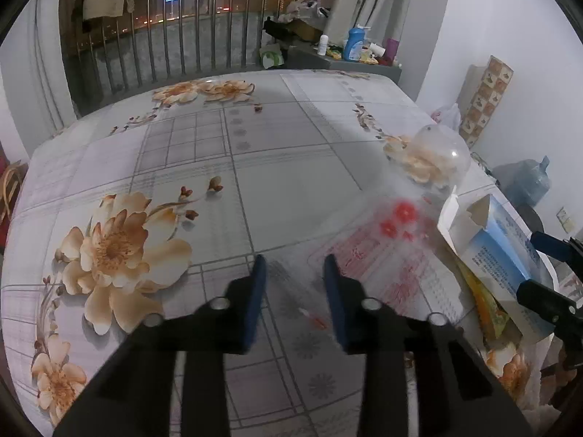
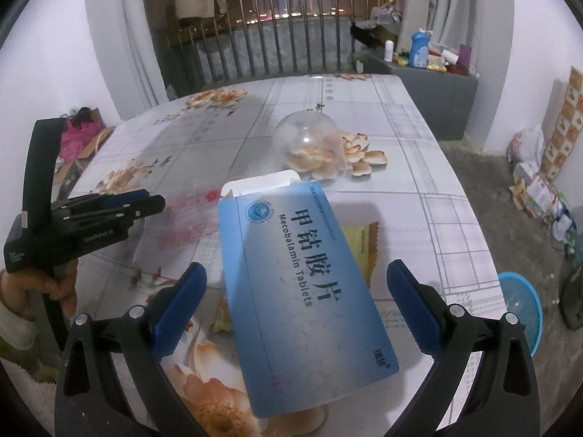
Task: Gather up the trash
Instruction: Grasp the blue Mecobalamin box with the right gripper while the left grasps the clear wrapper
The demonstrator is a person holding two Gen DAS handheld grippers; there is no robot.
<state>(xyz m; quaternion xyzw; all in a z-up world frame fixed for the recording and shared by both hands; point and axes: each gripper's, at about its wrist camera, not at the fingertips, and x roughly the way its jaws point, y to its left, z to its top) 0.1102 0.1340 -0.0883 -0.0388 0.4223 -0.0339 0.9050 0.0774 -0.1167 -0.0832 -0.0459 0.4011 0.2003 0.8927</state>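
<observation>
on the round table covered with a floral-print plastic cloth [image 2: 419, 138], a blue-and-white cardboard medicine box printed "mecobalamin tablets" [image 2: 302, 291] lies flat with its white end flap open, between the spread blue-padded fingers of the right gripper [image 2: 297, 293]; neither pad touches it, and the tongs grasp nothing. only the right wrist view shows the box's printed face, the yellow foil sachet [image 2: 360, 240] tucked under its far side, and the round blue plastic basin [image 2: 521, 306] on the floor beside the table. a clear plastic dome lid [image 2: 309, 145] sits just beyond the box. the left wrist view alone shows the left gripper [image 1: 295, 266] from behind: its tongs stand partly open and empty above a thin red-tipped stick [image 1: 311, 318] and a translucent sheet printed in red [image 1: 386, 255]. in that view the box sits at the right edge.
</observation>
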